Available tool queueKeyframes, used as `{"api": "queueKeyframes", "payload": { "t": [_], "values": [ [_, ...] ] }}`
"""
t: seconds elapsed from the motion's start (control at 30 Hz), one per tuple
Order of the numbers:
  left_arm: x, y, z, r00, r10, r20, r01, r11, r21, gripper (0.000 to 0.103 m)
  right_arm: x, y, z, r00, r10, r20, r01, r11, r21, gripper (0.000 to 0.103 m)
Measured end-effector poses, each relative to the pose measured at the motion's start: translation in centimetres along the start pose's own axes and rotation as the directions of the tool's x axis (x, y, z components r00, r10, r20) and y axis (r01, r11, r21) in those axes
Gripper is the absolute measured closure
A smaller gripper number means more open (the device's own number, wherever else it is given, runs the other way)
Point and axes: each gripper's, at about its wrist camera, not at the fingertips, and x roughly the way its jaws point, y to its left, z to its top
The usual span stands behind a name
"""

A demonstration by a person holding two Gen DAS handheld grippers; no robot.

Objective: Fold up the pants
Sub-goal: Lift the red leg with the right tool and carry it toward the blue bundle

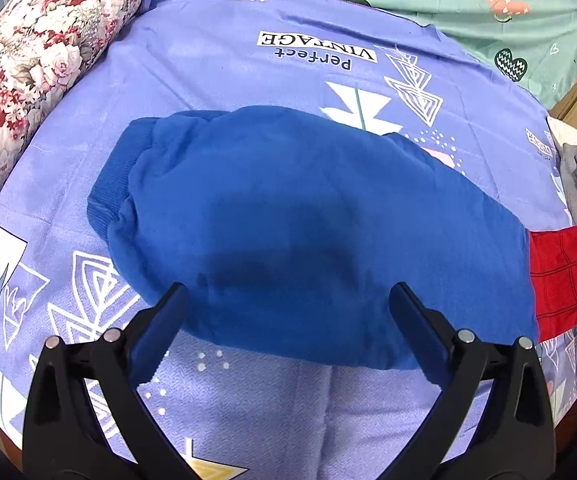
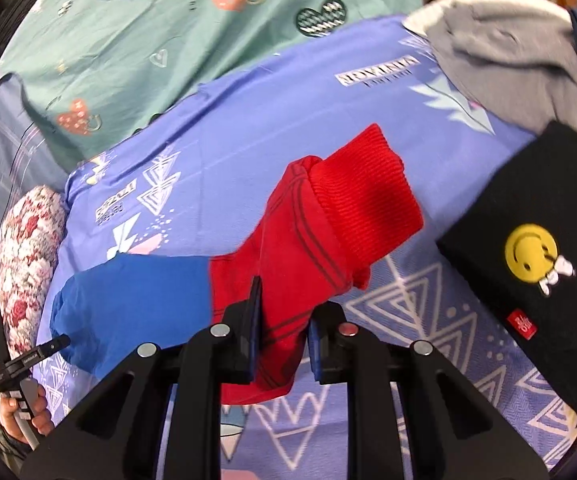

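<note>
The pants lie on the purple printed sheet (image 1: 208, 60), with a blue body (image 1: 308, 208) and a red leg with a ribbed cuff (image 2: 328, 232). In the left wrist view my left gripper (image 1: 290, 292) hovers open over the near edge of the blue part, one finger on each side and nothing pinched. In the right wrist view my right gripper (image 2: 284, 320) is shut on the red leg near where it meets the blue cloth (image 2: 136, 300). The red fabric hangs bunched between its pads, and the cuff is folded back on the sheet beyond.
A floral rolled quilt (image 1: 36, 60) lines the left side and a green heart-print sheet (image 1: 488, 12) lies behind. A grey garment (image 2: 508, 52) and a black garment with a yellow smiley (image 2: 536, 248) sit at the right. A hand (image 2: 28, 412) holds the other gripper at lower left.
</note>
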Motion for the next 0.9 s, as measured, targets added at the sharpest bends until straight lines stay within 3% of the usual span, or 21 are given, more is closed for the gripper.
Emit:
{"api": "queueKeyframes", "payload": {
  "t": [0.47,0.9],
  "values": [
    [-0.8,2.2,-0.2,0.999,-0.028,0.023,0.029,0.999,-0.038,0.002,0.2,7.8,0.8,0.998,0.065,-0.003,-0.064,0.984,-0.164,0.083],
    [-1.0,3.1,-0.4,0.998,-0.056,0.027,0.058,0.996,-0.069,0.002,2.1,13.0,0.7,0.994,0.09,-0.061,-0.103,0.955,-0.278,0.084]
  ]
}}
